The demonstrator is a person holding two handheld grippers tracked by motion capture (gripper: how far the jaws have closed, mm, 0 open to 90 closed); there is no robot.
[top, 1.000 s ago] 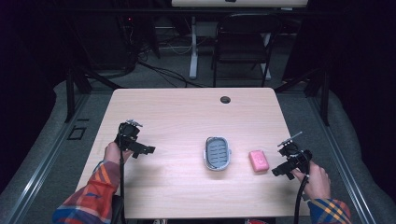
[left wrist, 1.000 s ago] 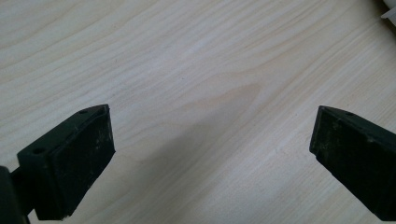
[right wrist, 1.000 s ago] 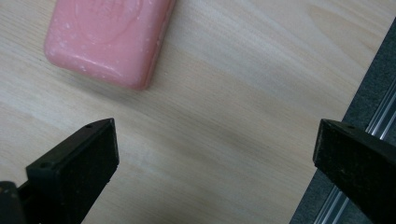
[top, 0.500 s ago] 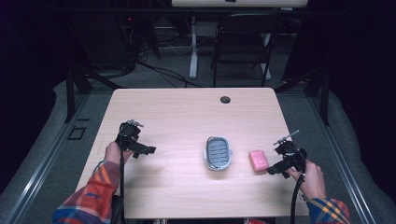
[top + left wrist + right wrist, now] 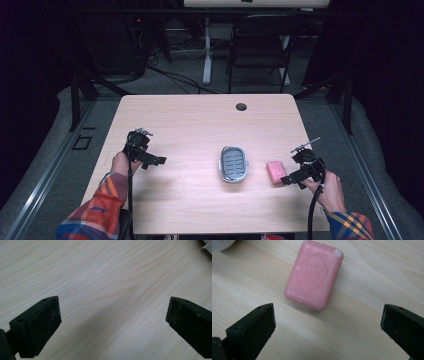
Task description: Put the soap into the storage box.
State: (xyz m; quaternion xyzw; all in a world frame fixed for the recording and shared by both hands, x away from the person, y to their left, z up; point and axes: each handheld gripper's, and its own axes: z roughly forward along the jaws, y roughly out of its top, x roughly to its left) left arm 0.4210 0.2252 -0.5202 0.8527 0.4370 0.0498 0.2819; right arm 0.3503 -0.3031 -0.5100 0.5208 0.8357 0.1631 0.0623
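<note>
Right gripper view puts my right claw (image 5: pixel 327 327) spread wide just short of the pink soap (image 5: pixel 314 273), which lies flat on the surface (image 5: pixel 190 125) beside the soap dish (image 5: pixel 233 163). My left claw (image 5: pixel 113 325) hangs open over bare wood. Closing off-centre could skid the slick bar away.

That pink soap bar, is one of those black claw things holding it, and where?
No. The right gripper is open, the pink soap bar lying untouched on the table ahead of it. The left gripper is open over bare wood.
</note>
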